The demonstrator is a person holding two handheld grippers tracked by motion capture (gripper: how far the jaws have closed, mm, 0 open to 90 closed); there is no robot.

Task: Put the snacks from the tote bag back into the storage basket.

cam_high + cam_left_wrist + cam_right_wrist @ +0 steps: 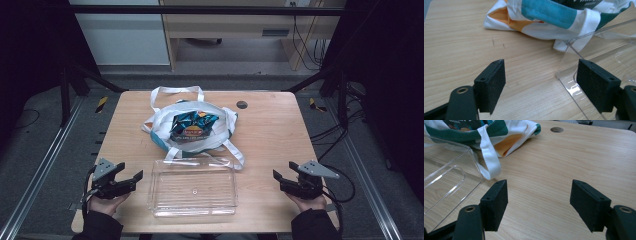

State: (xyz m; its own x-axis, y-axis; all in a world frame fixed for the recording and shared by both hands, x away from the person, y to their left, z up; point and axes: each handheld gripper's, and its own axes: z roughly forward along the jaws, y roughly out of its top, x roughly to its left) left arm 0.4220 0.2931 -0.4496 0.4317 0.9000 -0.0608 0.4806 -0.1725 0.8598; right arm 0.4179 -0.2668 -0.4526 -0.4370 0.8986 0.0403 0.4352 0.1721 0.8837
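A white cloth tote bag [200, 125] with teal and orange patches lies in the middle of the wooden table [270, 130]. A blue snack packet [192, 125] rests in its mouth. Nearer to me stands a clear plastic tray [193, 187] with nothing in it. My left gripper [131, 176] hovers open at the tray's left, and its own view has the tray's corner [571, 75] just past its right jaw. At the tray's right, my right gripper [278, 176] is open too. Bare wood lies between its jaws [539, 200].
A small round dark hole [242, 104] marks the tabletop behind the bag. The bag's white straps [235, 150] trail onto the tray's far rim. Beyond the table stand a desk, cables and dark frame posts on the floor.
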